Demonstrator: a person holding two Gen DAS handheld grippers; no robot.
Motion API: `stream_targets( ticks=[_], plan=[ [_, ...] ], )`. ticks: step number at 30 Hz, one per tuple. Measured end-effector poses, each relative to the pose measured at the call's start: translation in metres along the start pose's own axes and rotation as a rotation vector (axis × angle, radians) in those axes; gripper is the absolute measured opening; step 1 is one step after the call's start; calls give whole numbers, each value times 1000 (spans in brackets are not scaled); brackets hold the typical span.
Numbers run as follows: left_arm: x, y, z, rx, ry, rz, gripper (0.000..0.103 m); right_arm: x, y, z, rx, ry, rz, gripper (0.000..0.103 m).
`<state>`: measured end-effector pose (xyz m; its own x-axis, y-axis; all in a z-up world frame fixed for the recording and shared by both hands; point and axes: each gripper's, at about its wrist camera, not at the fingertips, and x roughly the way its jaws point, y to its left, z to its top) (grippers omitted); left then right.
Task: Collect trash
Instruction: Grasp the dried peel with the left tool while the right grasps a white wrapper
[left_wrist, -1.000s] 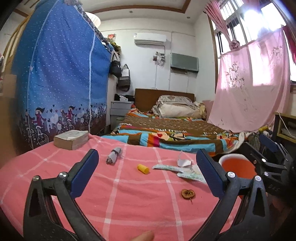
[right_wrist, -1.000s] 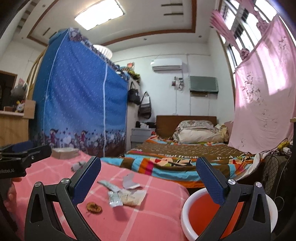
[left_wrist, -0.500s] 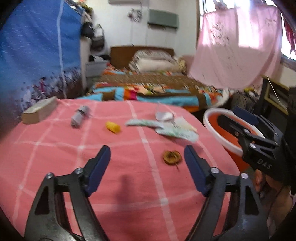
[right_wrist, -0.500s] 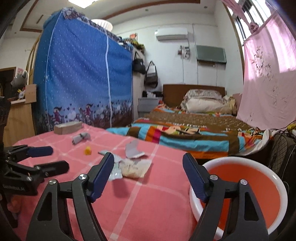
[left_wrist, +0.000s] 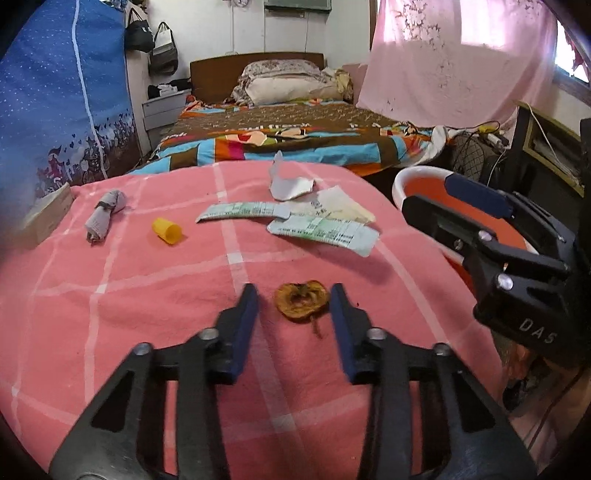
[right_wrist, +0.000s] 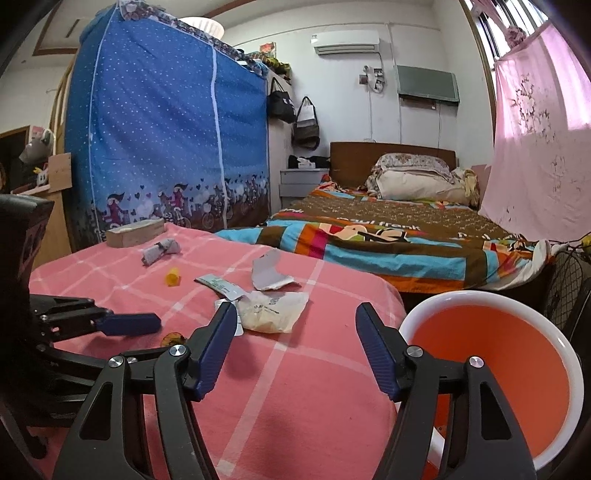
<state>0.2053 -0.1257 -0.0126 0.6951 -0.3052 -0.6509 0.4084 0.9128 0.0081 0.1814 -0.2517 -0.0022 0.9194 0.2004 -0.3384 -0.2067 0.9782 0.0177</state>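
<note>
**Left gripper closes in on the dried fruit slice**

A second ago the left gripper (left_wrist: 294, 295) was held level and wide open, looking across the room; now it has tipped down toward the pink blanket (left_wrist: 147, 295) and moved near the dried fruit slice (left_wrist: 301, 301). Its jaws are closing, and the slice lies between the two fingertips, not yet pinched: a gap shows on the left side, while the right pad sits just beside the slice's edge. This looks like the first pick-up of the job.

The right gripper (right_wrist: 295, 325) has also dipped a little. Its jaws are narrowing too, with nothing between them; they hover over the blanket near the crumpled wrapper (right_wrist: 273, 315), with the orange bin (right_wrist: 491, 369) just to the right.

Farther off, the long packets (left_wrist: 321, 229), torn paper (left_wrist: 288, 182), yellow cap (left_wrist: 167, 230) and rolled grey scrap (left_wrist: 103, 214) lie uncollected. The bin looks empty.
</note>
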Motion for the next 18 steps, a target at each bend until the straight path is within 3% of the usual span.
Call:
stream_targets(
  ticks=[1, 6, 13, 16, 18],
  plan=[
    [-1, 0, -1, 2, 0, -5, 33, 1, -1, 0, 6, 5, 2, 66],
    [-4, 3, -1, -9, 2, -9, 33, 3, -4, -1, 25, 23, 20, 66],
    [-15, 25, 0, -89, -21, 57, 33, 10, 5, 0, 12, 45, 72, 65],
    [-19, 35, -1, -113, -18, 100, 33, 15, 13, 1, -10, 59, 94, 55],
    [-20, 43, -2, -140, -14, 107, 33, 19, 20, 1, -33, 69, 99, 53]
  ],
)
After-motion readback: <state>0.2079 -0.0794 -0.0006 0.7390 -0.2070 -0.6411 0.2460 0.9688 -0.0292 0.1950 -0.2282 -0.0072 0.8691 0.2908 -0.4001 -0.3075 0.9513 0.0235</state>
